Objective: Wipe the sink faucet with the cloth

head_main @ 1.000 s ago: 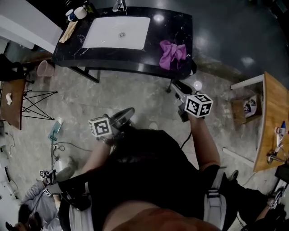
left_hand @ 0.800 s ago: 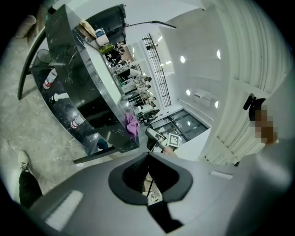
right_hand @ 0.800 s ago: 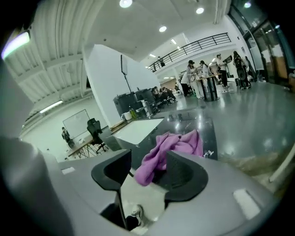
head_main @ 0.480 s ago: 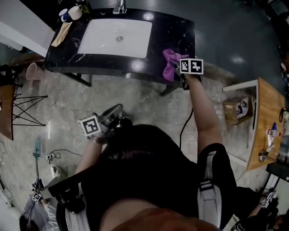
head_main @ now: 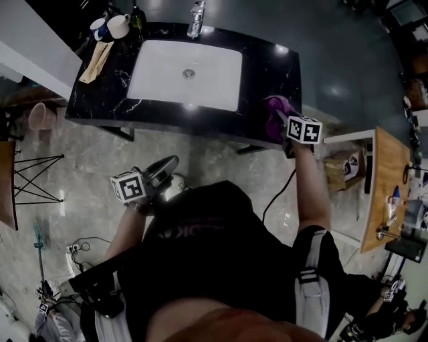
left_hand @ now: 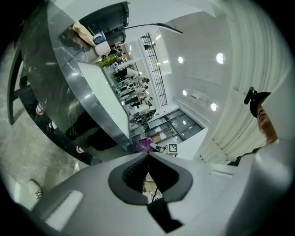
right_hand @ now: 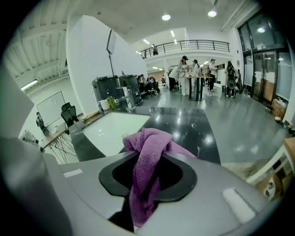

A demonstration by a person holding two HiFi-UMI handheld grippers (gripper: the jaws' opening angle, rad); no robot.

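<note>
The chrome faucet (head_main: pixel 195 18) stands at the far edge of the white sink basin (head_main: pixel 186 73), set in a black counter (head_main: pixel 267 67). A purple cloth (head_main: pixel 277 113) lies bunched at the counter's right front corner. My right gripper (head_main: pixel 289 125) is at it with its jaws closing on it. In the right gripper view the cloth (right_hand: pixel 152 143) runs between the right gripper's (right_hand: pixel 150 159) pads and hangs below them. My left gripper (head_main: pixel 157 175) is shut and holds nothing, low by my body, well short of the counter. Its jaw tips (left_hand: pixel 147 154) meet.
Two cups (head_main: pixel 110 25), a dark bottle (head_main: pixel 137 20) and a beige towel (head_main: pixel 97 53) sit on the counter's left end. A wooden table (head_main: pixel 388 180) and a cardboard box (head_main: pixel 344 167) stand to the right. A pink bucket (head_main: pixel 40 115) is on the floor at left.
My right gripper went from near my body out to the purple cloth on the counter and closed round it. I have stepped closer to the counter. The left gripper stayed shut.
</note>
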